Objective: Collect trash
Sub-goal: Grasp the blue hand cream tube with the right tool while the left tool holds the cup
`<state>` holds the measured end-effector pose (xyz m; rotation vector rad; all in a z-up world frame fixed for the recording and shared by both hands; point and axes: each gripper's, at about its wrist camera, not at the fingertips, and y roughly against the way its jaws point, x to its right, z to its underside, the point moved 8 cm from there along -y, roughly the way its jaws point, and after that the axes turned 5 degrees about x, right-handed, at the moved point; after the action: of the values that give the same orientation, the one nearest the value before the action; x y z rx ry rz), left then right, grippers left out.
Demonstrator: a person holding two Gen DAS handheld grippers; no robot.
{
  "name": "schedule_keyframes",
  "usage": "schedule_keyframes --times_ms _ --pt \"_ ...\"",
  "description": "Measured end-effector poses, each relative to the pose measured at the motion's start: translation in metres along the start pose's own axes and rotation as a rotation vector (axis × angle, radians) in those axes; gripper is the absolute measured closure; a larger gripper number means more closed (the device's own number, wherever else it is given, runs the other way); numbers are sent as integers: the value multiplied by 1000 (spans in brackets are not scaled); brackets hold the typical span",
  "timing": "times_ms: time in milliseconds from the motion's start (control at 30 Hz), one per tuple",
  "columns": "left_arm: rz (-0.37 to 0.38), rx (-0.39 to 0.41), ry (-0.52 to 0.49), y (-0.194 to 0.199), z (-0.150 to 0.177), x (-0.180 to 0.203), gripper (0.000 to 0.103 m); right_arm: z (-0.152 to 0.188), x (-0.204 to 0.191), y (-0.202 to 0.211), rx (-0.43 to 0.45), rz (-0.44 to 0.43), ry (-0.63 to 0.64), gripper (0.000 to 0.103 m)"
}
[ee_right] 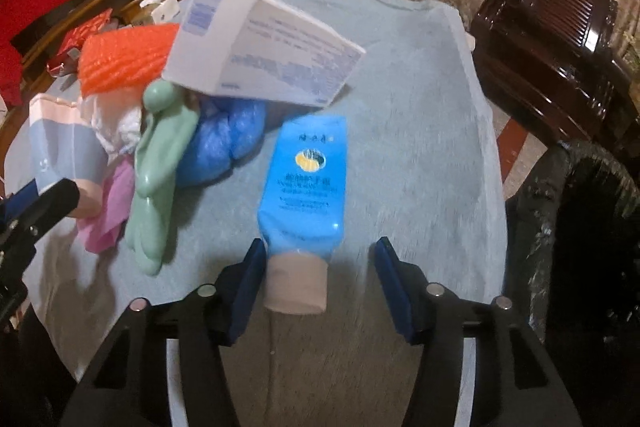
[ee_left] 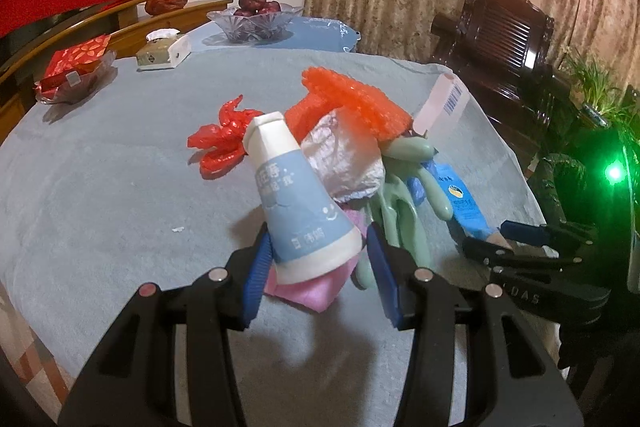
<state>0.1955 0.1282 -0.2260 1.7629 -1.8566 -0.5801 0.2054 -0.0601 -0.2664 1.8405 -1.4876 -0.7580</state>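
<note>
A pile of trash lies on the grey cloth table (ee_left: 100,187). My left gripper (ee_left: 320,259) is open, its blue pads either side of the wide end of a pale blue and white tube (ee_left: 298,199) that leans over a pink paper (ee_left: 308,291). Behind it are a green rubber glove (ee_left: 404,195), crumpled white paper (ee_left: 344,163), orange bubble wrap (ee_left: 356,99) and a red plastic bag (ee_left: 220,143). My right gripper (ee_right: 320,279) is open around the beige cap of a bright blue tube (ee_right: 308,183). A white box (ee_right: 260,47) rests on the pile.
A glass bowl of dark fruit (ee_left: 254,19), a tissue box (ee_left: 162,51) and a dish with red packets (ee_left: 74,71) stand at the table's far side. A dark wooden chair (ee_right: 556,39) and a black trash bag (ee_right: 580,247) are to the right.
</note>
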Motion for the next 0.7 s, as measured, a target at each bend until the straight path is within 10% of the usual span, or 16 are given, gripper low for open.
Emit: schedule_keyframes --times_ms 233,700 --pt "-7 -7 -8 3 2 4 57 -2 -9 2 19 -30 -1 72" --pt "32 12 -43 36 2 35 57 -4 15 69 122 -28 -5 74"
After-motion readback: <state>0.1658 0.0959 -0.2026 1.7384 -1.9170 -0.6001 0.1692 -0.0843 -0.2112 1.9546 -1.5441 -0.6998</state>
